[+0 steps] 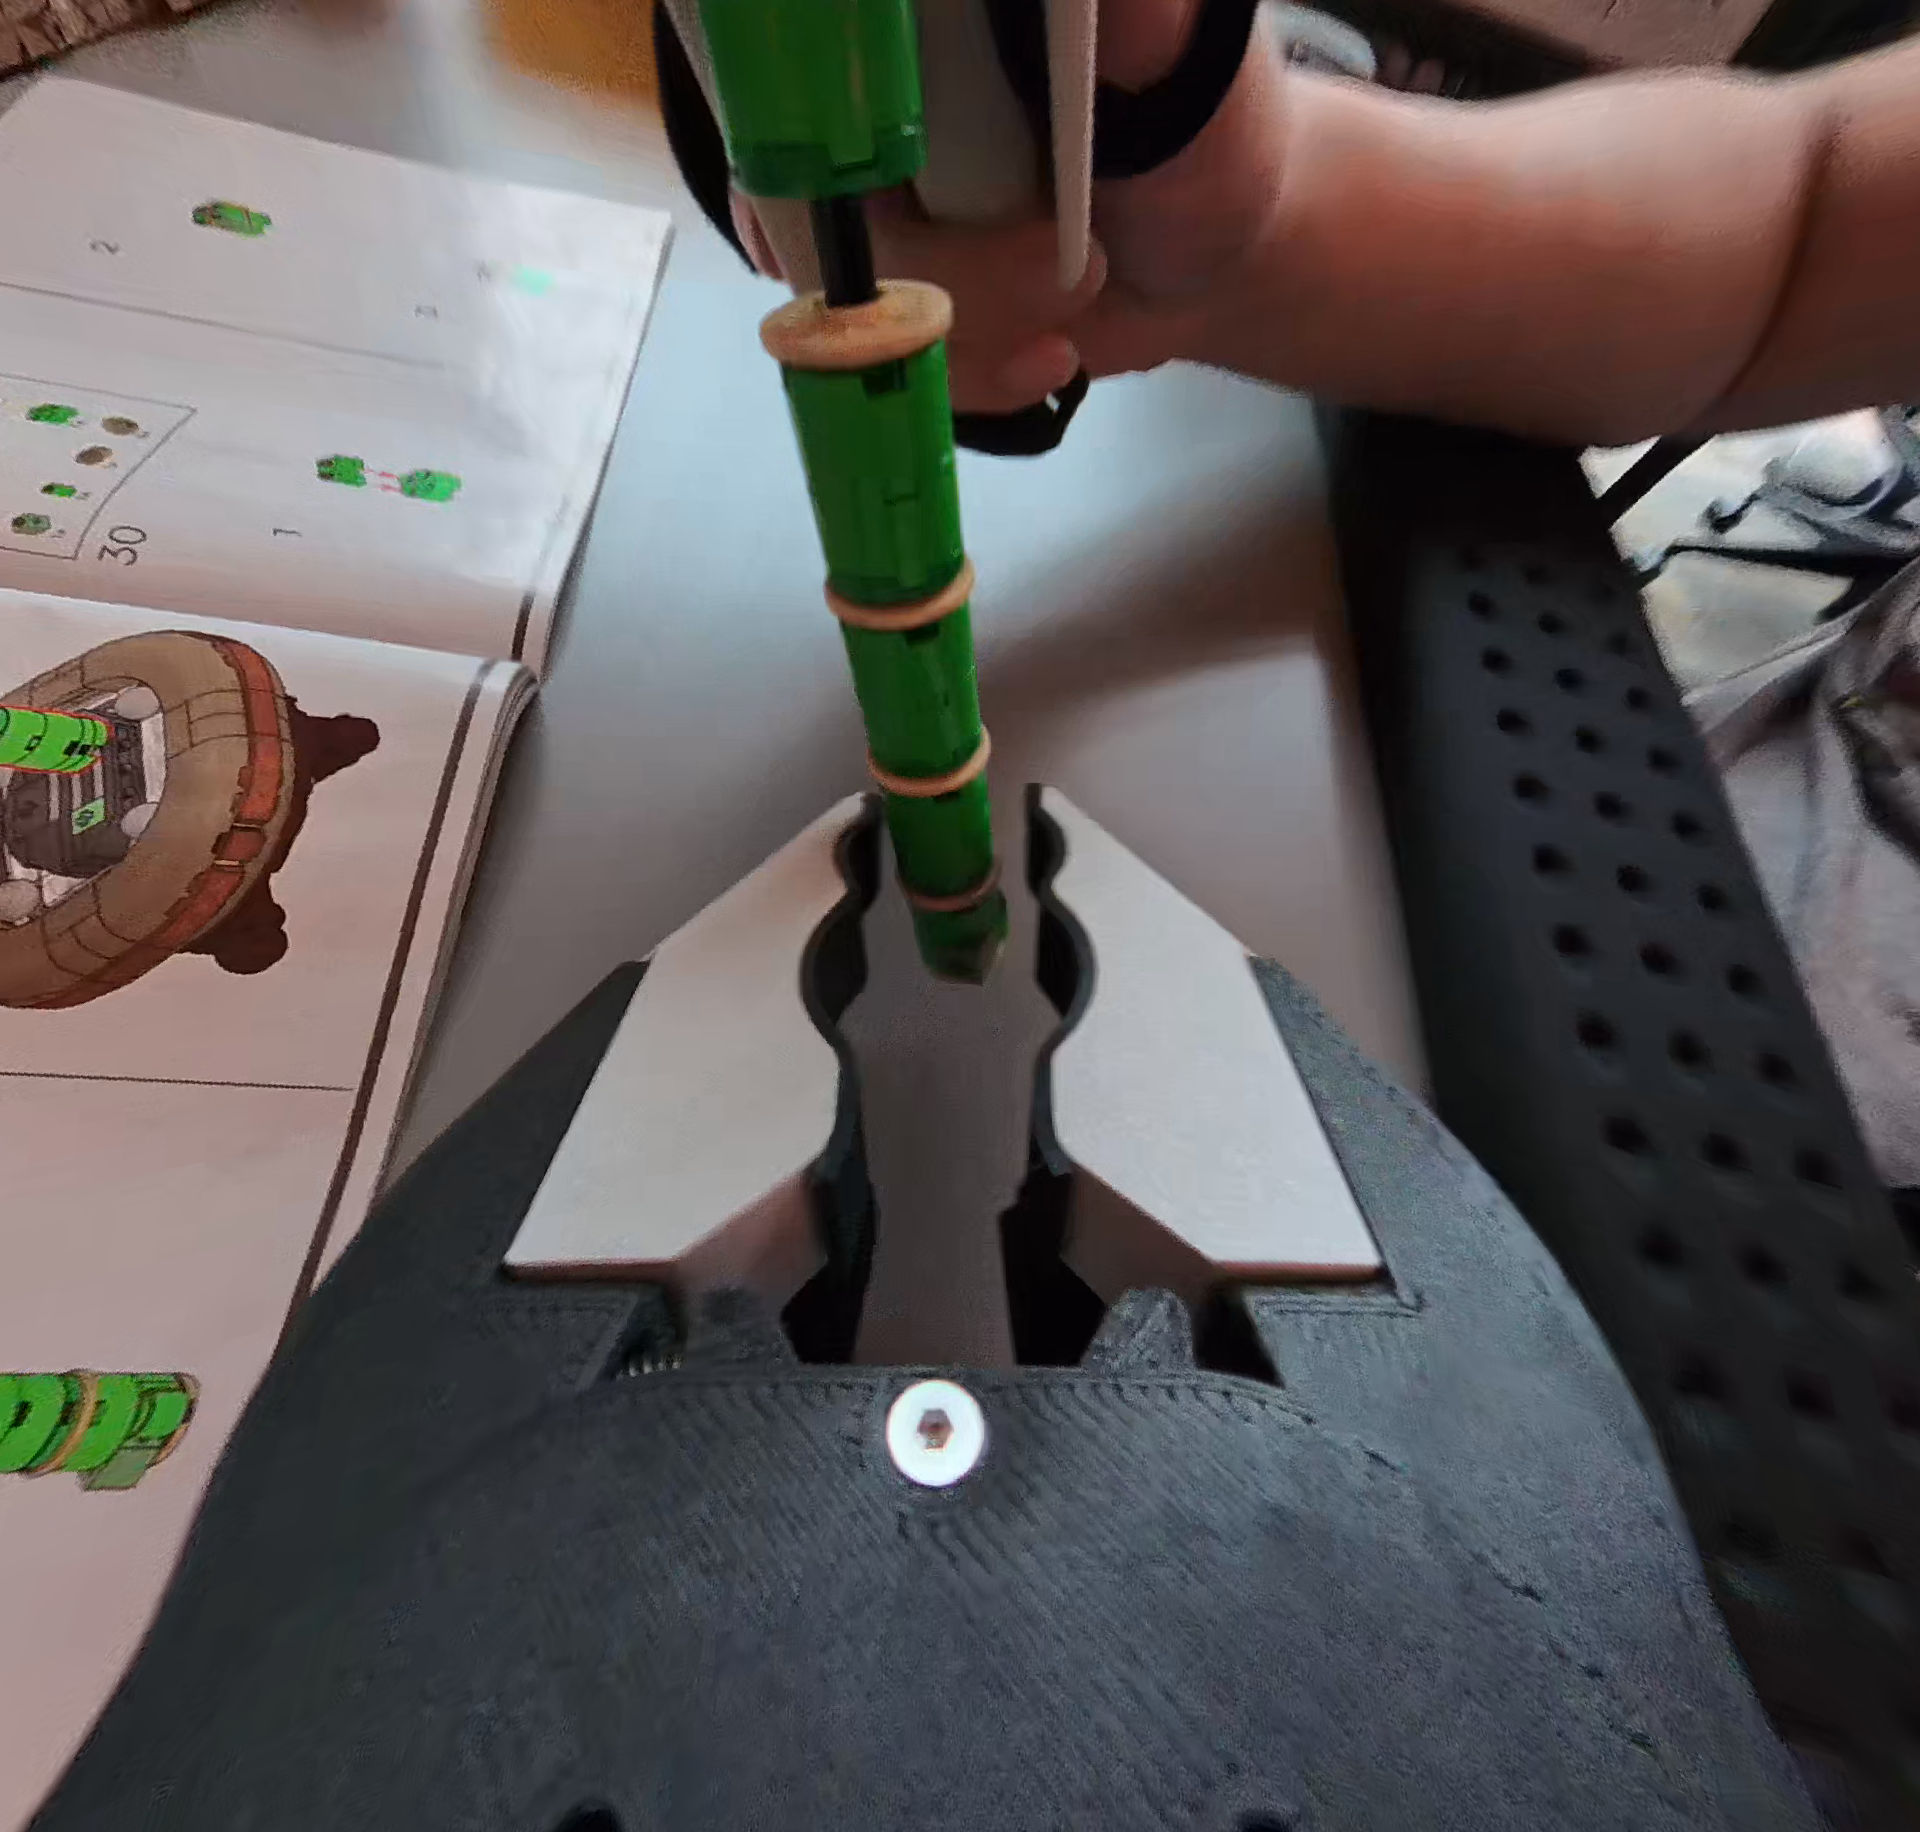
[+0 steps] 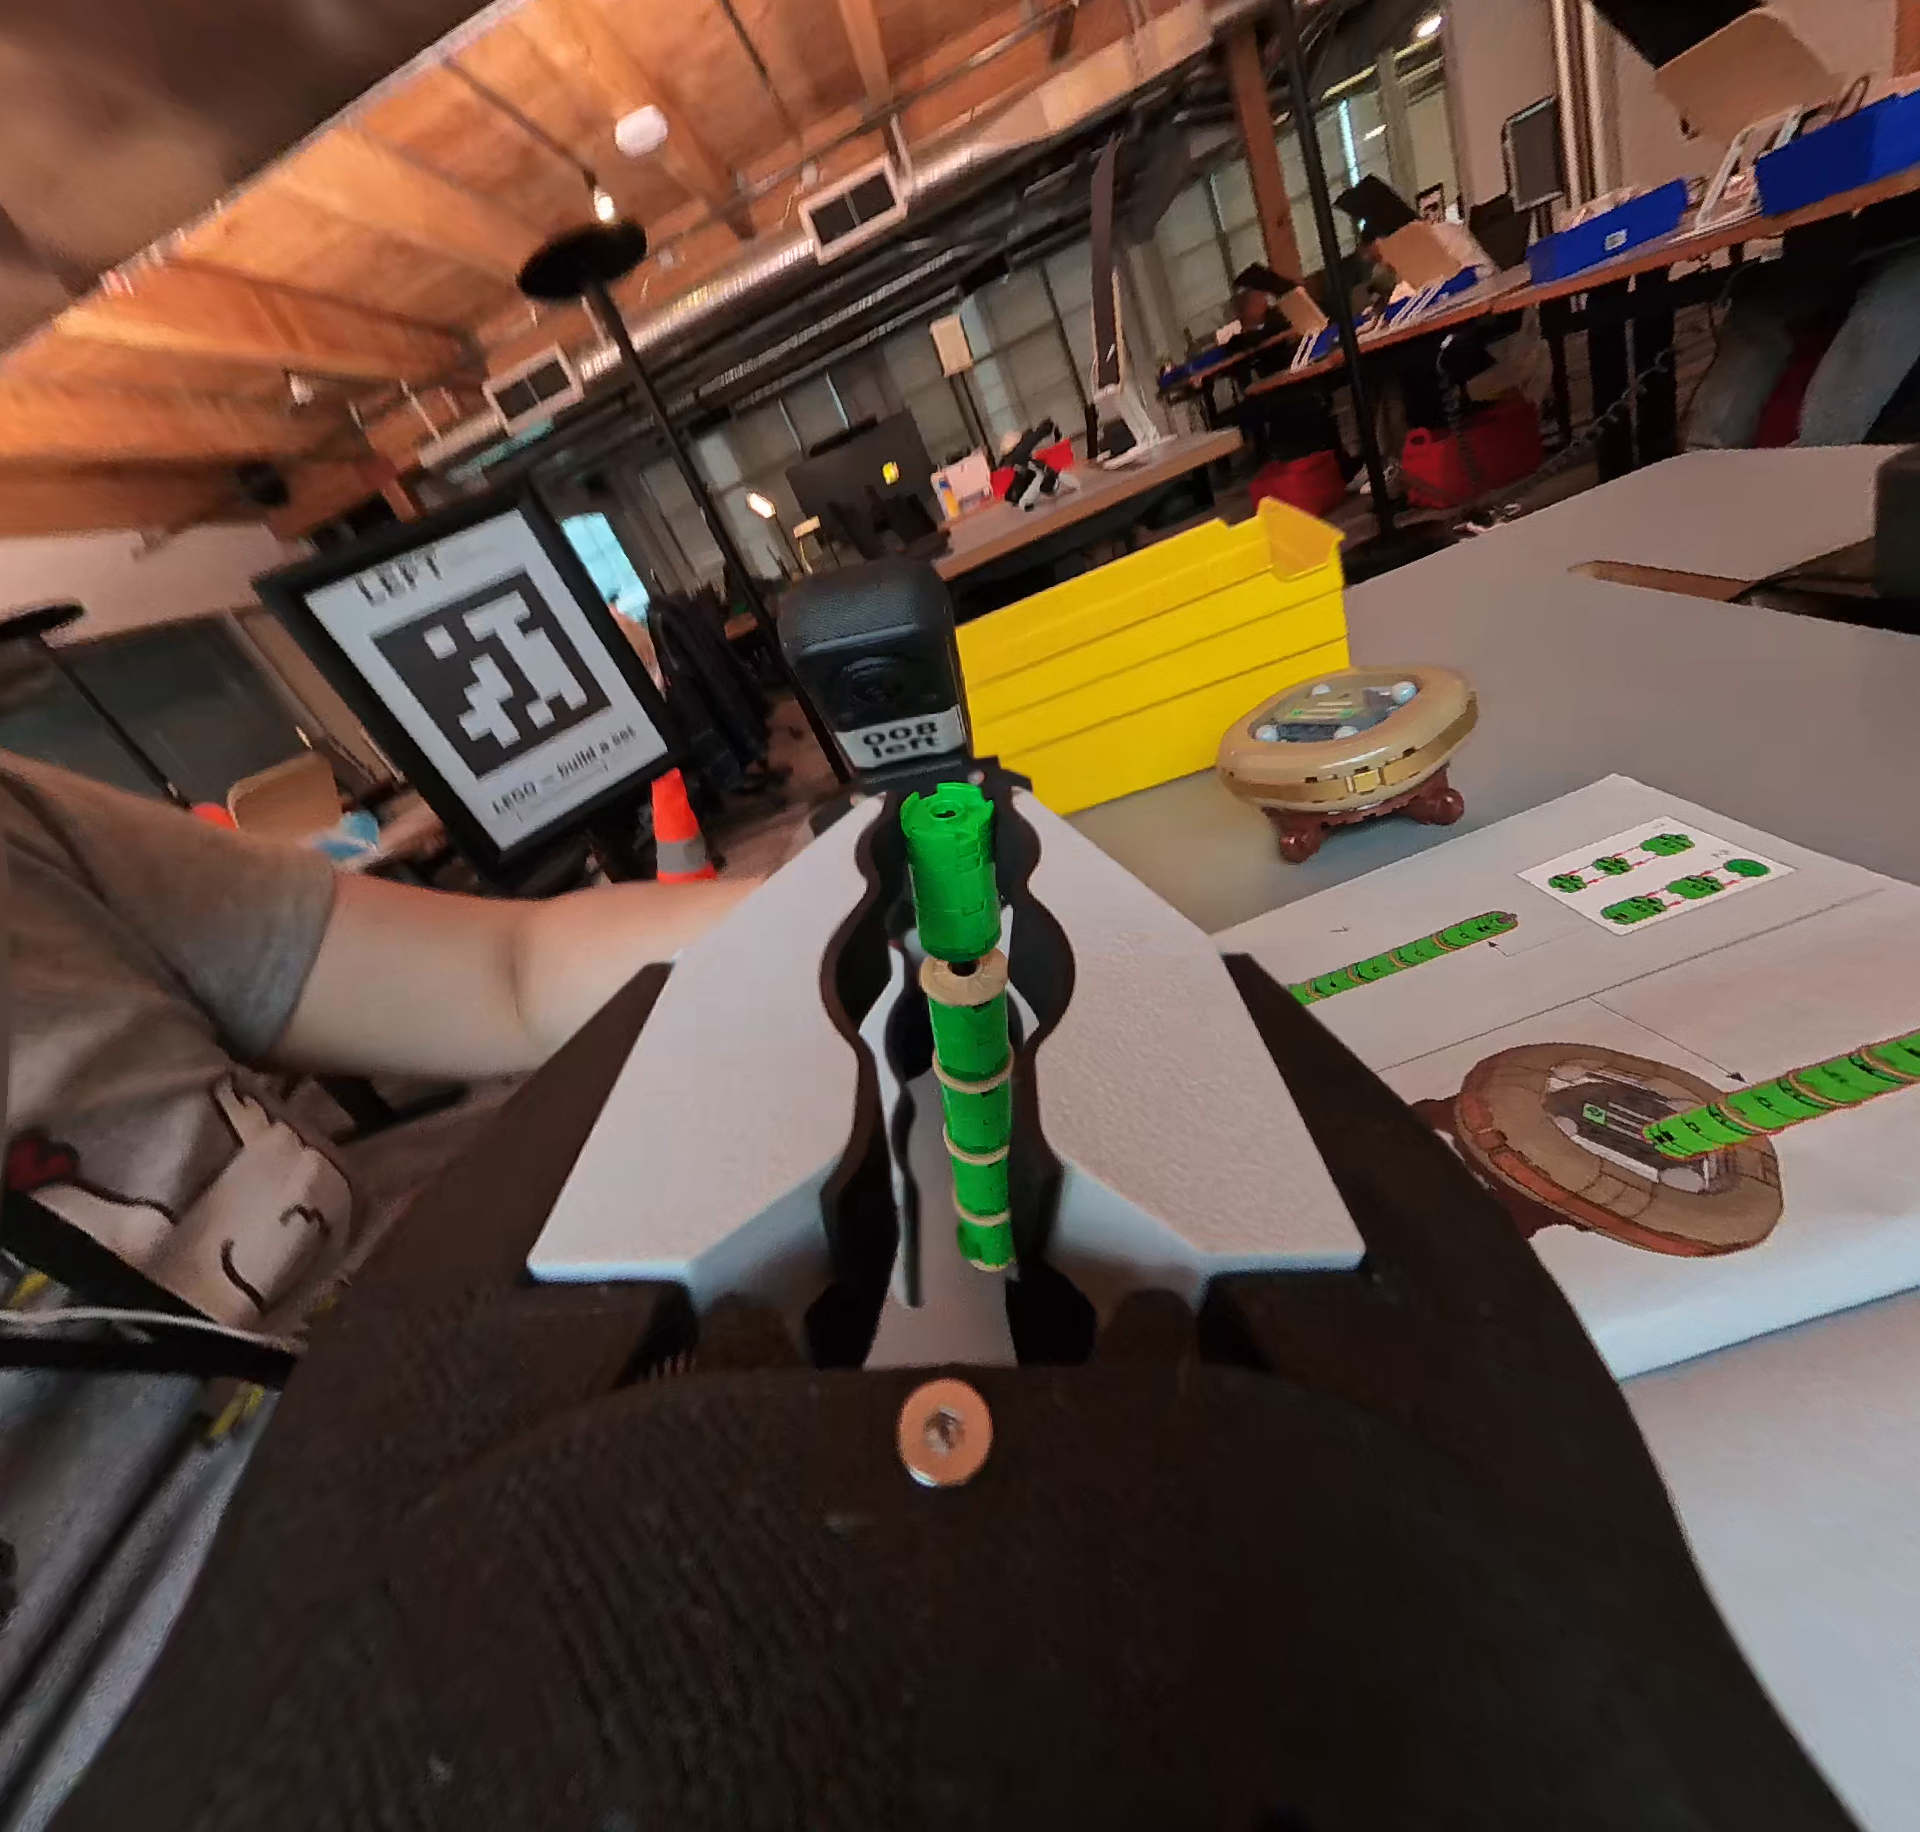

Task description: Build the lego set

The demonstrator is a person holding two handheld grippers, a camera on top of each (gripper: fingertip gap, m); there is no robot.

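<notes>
A green bamboo stalk (image 1: 904, 577) of stacked round pieces with tan rings hangs tilted between both grippers. A black axle (image 1: 847, 255) shows between its top green segment (image 1: 800, 47) and the rest. My right gripper (image 2: 951, 816) is shut on that top segment (image 2: 951, 878); one of its white fingers (image 1: 1070, 120) shows beside it in the left wrist view. My left gripper (image 1: 951, 806) is open, with the stalk's lower end (image 1: 961, 951) in the gap, close to the left finger and clear of the right. The round tan pot base (image 2: 1351, 743) stands on a brown stand behind.
An open instruction booklet (image 1: 260, 639) lies on the grey table, also seen in the right wrist view (image 2: 1610, 1055). A yellow bin (image 2: 1153, 670) stands behind the pot. A black perforated chair (image 1: 1610, 951) is at the table's edge. A person's hand (image 1: 1351, 255) holds the right gripper. The grippers' ends are close to 12 cm from one another. The round tan pot base (image 2: 1351, 743) lies around 20 cm away from my right fingertips.
</notes>
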